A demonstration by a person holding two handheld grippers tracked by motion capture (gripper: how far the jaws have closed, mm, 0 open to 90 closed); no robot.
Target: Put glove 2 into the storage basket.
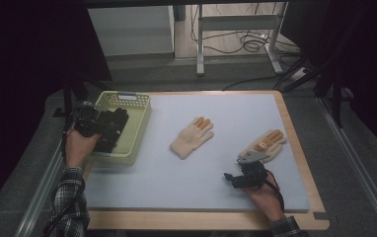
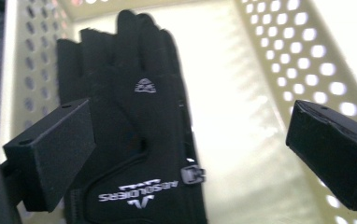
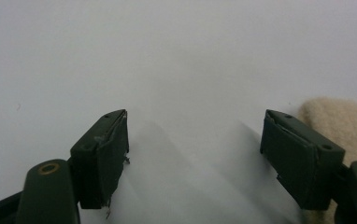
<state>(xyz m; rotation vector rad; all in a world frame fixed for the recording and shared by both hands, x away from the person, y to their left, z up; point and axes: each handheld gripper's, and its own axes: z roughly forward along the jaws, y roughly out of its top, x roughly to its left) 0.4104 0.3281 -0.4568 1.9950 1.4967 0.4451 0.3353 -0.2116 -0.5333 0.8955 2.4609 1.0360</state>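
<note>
A black glove (image 2: 139, 140) with white lettering lies flat in a pale yellow perforated basket (image 2: 298, 56). My left gripper (image 2: 190, 126) hangs open just above it, one jaw on each side, with nothing gripped. From above, the basket (image 1: 136, 106) stands at the mat's left with the left gripper (image 1: 102, 126) over the black glove (image 1: 120, 121). Two cream gloves with orange fingertips lie on the mat, one in the middle (image 1: 191, 137) and one at the right (image 1: 265, 144). My right gripper (image 3: 195, 123) is open over bare mat, with the right-hand cream glove (image 3: 345, 126) beside its right jaw.
A light blue mat (image 1: 216, 113) covers the wooden table (image 1: 295, 133). Beyond the far edge are a metal frame's legs (image 1: 200, 44) and cables (image 1: 248, 42) on the floor. Dark curtains stand on both sides.
</note>
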